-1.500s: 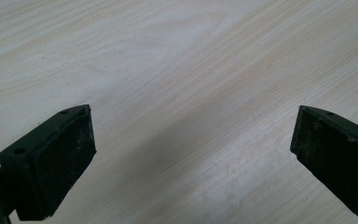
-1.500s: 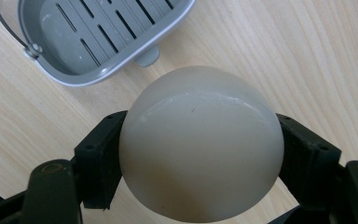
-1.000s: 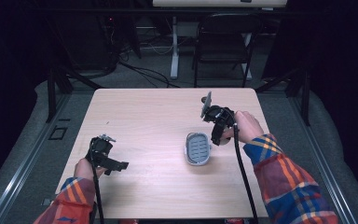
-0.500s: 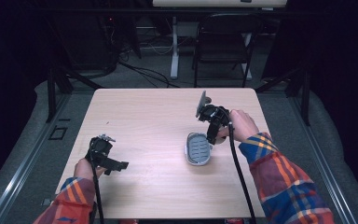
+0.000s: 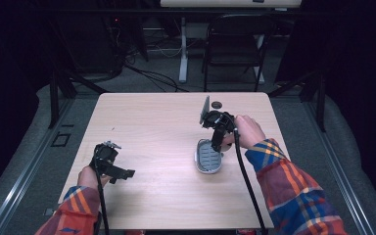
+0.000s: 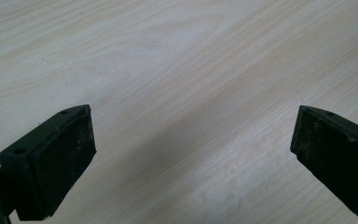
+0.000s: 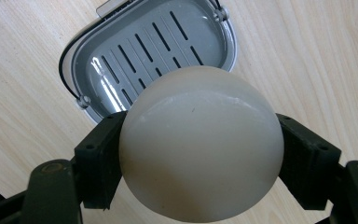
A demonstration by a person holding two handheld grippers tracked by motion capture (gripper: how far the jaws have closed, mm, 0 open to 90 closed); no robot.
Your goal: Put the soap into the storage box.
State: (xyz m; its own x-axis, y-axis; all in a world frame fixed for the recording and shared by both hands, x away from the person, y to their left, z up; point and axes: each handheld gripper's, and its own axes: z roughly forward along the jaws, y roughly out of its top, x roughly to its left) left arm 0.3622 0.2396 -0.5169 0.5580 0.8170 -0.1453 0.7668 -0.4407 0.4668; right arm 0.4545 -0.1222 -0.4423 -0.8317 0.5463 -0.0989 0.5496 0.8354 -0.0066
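The right claw points down, clamped on a pale oval soap directly above the grey slotted soap dish. The left claw, jaws wide apart, hovers low over bare worktop, well apart from the dish.

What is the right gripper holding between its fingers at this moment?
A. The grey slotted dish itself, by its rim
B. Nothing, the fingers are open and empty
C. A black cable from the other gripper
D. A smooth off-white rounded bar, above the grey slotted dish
D: in the right gripper view, the right gripper is closed on both sides of the off-white rounded bar, with the grey slotted dish lying empty beyond it.
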